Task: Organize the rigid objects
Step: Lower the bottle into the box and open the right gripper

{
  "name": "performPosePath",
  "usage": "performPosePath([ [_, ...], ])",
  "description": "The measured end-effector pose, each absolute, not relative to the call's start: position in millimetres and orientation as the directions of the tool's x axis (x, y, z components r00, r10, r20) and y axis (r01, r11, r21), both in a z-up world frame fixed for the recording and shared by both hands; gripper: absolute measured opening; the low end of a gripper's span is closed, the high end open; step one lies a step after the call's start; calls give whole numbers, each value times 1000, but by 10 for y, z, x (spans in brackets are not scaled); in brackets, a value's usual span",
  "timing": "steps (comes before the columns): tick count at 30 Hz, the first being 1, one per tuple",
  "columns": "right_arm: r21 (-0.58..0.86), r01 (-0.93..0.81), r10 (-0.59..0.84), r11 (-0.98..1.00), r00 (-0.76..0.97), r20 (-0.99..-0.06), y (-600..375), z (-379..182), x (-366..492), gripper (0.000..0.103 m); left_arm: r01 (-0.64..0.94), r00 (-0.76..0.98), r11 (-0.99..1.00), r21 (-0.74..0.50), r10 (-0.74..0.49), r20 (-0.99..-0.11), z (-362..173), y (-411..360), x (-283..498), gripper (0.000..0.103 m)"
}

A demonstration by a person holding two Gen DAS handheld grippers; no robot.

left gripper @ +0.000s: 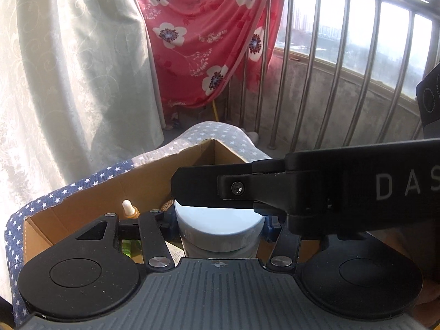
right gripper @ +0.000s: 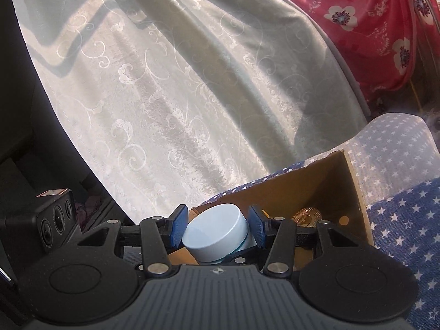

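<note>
We're seeing a round jar with a pale blue-white lid [right gripper: 217, 229] sitting between the blue pads [right gripper: 177, 228] of the right gripper [right gripper: 217, 227]. The pads are sitting right against the lid's sides and the jar is tilting in the grip, so we're calling it clamped on the jar. In the left wrist view the same jar [left gripper: 220, 227] is sitting between the fingers of the left gripper [left gripper: 220, 220] too, but the right gripper's black body [left gripper: 302, 192] is crossing in front and the fingertips are mostly hidden. We can't tell whether the left jaws are actually pressing on the jar.

The jar is hanging over an open cardboard box [left gripper: 110, 192], near its middle, not resting on the bottom as far as we can see. The box is sitting on a blue and grey star-print cloth [right gripper: 398, 211]. Inside the box we're spotting a small dropper bottle with a white tip [left gripper: 128, 209], something green [left gripper: 128, 247] low down, and in the right wrist view a gold ribbed round cap [right gripper: 306, 216].

Behind, a pale patterned curtain [left gripper: 68, 68] is hanging on the left, a red floral cloth [left gripper: 203, 33] is draped over a metal railing [left gripper: 357, 55], with daylight coming through.
</note>
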State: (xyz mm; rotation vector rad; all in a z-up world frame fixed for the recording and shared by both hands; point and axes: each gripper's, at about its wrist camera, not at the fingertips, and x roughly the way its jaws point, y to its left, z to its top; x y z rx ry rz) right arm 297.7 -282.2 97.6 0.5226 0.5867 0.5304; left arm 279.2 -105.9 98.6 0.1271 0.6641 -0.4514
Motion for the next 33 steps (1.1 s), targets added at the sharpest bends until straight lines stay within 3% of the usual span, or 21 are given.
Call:
performPosePath([
  [9, 579, -270, 579, 770, 679, -453, -2842, 660, 3174, 52, 433, 649, 900, -40, -343, -679, 802, -1164, 2949, 52],
  [19, 580, -269, 575, 769, 687, -444, -2941, 707, 3106, 52, 415, 661, 910, -22, -318, -680, 889, -1054, 2807, 54],
  [27, 485, -336, 567, 807, 671, -478, -2861, 1058, 2927, 53, 315, 705, 946, -74, -286, -649, 1034, -597, 2527, 70],
  [30, 433, -357, 556, 828, 626, -547, -2715, 1106, 2932, 54, 272, 734, 959, -81, -261, -627, 1069, -400, 2401, 75],
  [33, 383, -371, 533, 846, 574, -622, -2523, 1087, 2971, 61, 232, 769, 970, -77, -231, -596, 1099, -254, 2274, 77],
])
